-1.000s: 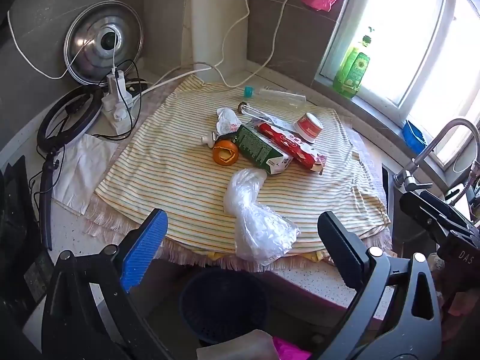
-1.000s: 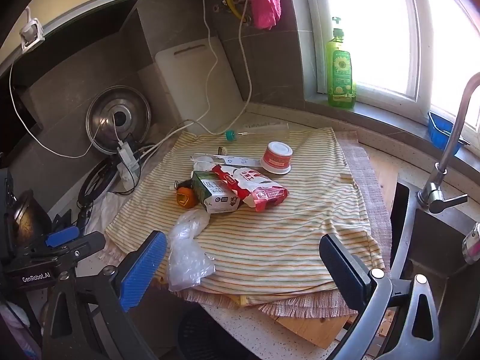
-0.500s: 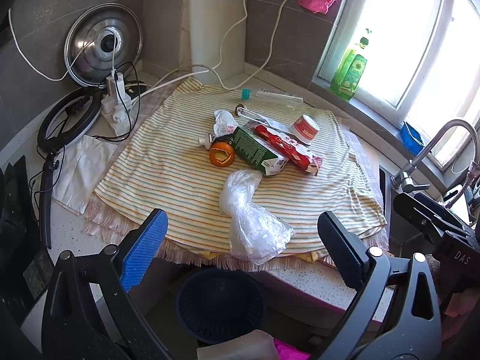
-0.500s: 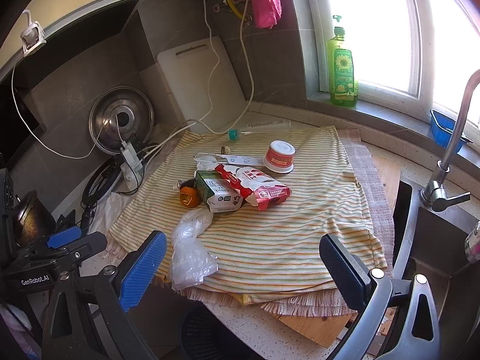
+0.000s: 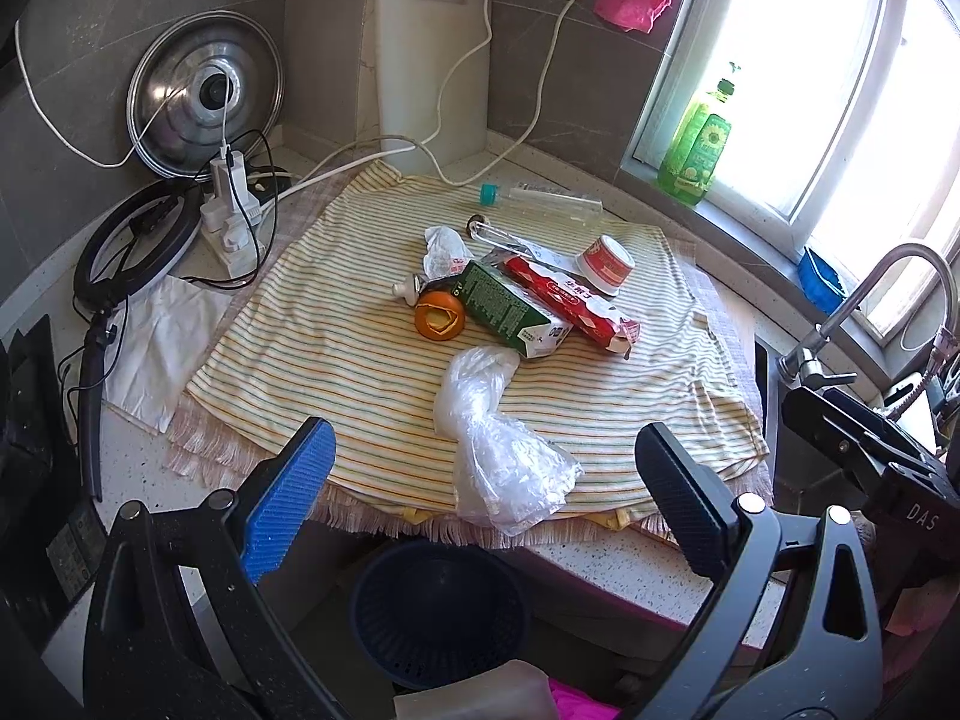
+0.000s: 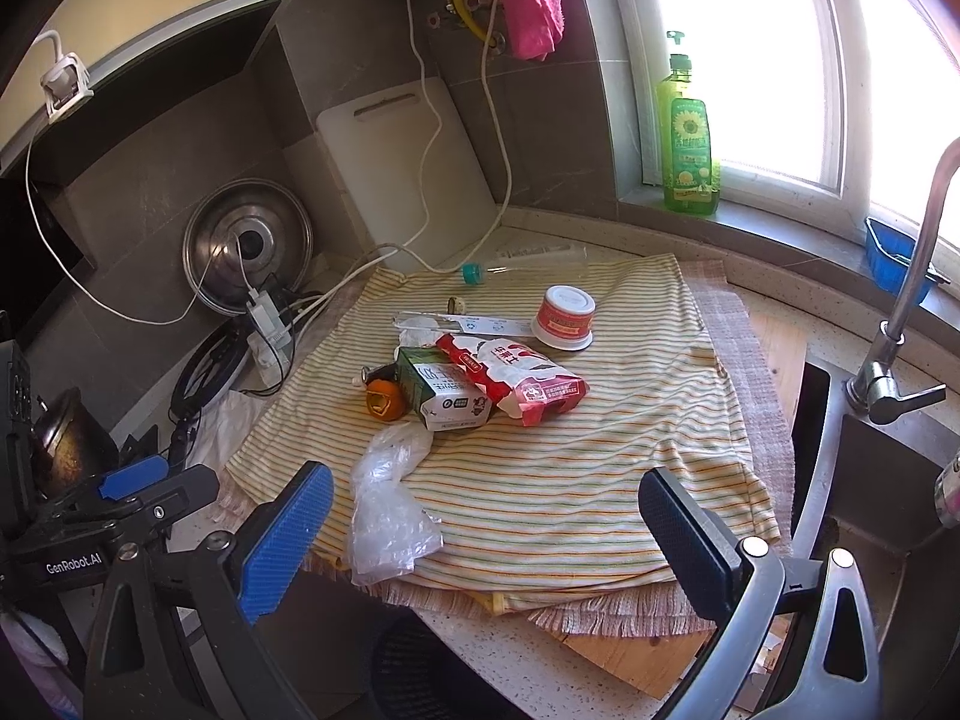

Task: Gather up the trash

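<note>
Sunlit from the window, the kitchen surface (image 5: 606, 558) carries a striped cloth (image 5: 336, 360) with the trash gathered near its middle: a clear plastic bag (image 5: 501, 468) hanging at the near edge, a green carton (image 5: 510, 309), a red wrapper (image 5: 570, 303), an orange peel (image 5: 440, 315), a red-and-white cup (image 5: 606, 264) and a clear bottle (image 5: 540, 199) at the back. A dark bin (image 5: 441, 612) stands below the near edge. Both the left hand-held gripper (image 5: 480, 480) and the right hand-held gripper (image 6: 486, 516) hover short of the cloth, jaws spread wide and empty. The likeliest trouble, I judge, is pinching the loose cloth along with the thin bag, dragging everything toward the edge; the bag could also slip from the fingers, and the bottle could roll off if the cloth shifts.
</note>
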The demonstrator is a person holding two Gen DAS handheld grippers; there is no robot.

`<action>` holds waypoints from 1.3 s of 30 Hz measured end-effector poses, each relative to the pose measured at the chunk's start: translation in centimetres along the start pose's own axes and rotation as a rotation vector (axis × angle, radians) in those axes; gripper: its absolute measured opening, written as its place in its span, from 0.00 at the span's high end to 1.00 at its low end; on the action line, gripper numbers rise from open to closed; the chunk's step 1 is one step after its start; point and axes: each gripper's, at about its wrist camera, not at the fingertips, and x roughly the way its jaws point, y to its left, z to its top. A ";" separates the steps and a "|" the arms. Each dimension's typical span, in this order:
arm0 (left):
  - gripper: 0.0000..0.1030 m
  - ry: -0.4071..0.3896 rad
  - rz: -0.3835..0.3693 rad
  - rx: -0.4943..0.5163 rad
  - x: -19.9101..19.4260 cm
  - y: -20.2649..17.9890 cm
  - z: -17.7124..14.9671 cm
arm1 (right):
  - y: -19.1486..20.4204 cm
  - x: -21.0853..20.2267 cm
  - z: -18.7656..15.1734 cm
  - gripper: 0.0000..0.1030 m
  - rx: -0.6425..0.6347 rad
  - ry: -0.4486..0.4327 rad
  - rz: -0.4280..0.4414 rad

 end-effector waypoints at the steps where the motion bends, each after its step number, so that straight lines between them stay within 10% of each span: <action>1: 0.01 0.000 0.000 0.000 0.0 0.0 0.0 | 0.1 0.0 0.0 0.00 0.001 0.001 0.001; 39: 0.01 0.001 -0.003 0.000 -0.2 -0.3 0.2 | -0.6 0.1 -0.4 0.00 0.023 0.012 0.015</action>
